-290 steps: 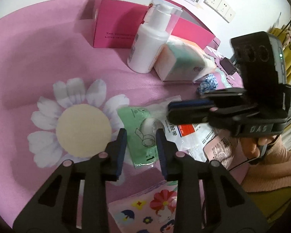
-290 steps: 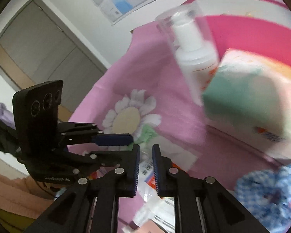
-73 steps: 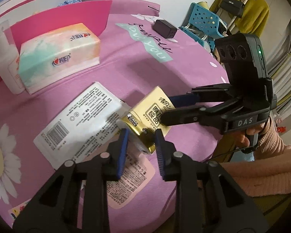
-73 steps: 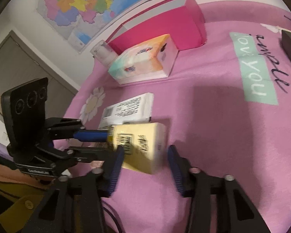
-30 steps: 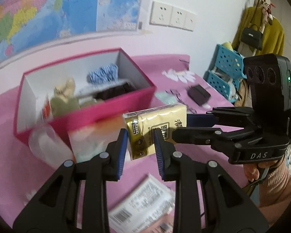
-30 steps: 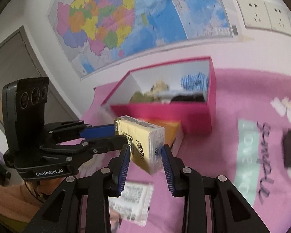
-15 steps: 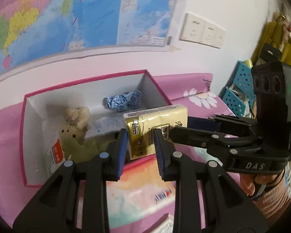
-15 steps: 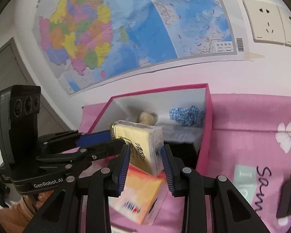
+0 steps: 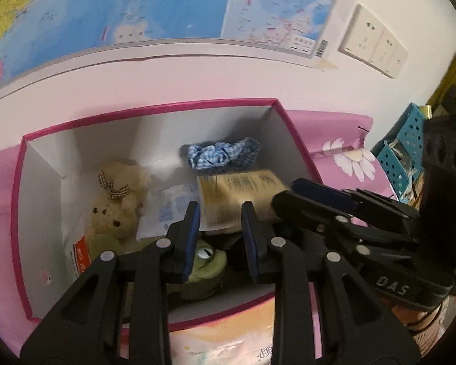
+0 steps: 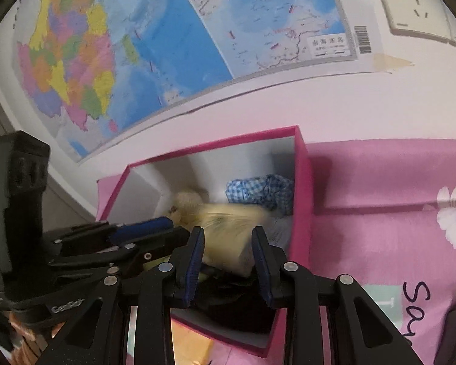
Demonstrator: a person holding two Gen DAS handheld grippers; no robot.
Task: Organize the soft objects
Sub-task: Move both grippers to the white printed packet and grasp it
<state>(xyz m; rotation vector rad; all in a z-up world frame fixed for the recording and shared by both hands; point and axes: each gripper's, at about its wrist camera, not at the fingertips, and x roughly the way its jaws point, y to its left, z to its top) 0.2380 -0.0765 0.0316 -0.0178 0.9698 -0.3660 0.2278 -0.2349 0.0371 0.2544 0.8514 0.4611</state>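
Note:
A yellow tissue pack [image 9: 240,191], blurred, hangs over the open pink box [image 9: 152,111]. My left gripper [image 9: 220,210] is shut on its near end. My right gripper [image 9: 284,193] comes in from the right and grips the other end. In the right wrist view the pack [image 10: 228,219] sits between the right gripper's [image 10: 228,232] blue pads, above the box [image 10: 215,146], and the left gripper [image 10: 176,226] reaches in from the left. Inside the box lie a cream teddy bear [image 9: 115,200], a blue checked cloth [image 9: 225,155], a green frog plush [image 9: 206,261] and a white sachet [image 9: 167,210].
The box stands against a white wall with a map [image 9: 136,9] and sockets [image 9: 374,48]. A pastel tissue box [image 9: 228,343] lies just in front of the pink box. A blue crate [image 9: 401,158] stands off the table's right end. A black device [image 10: 453,334] rests on the pink cloth.
Both grippers have carried the pack forward from in front of the box to over its inside. The box fills more of both views, and the pack has tilted and blurred.

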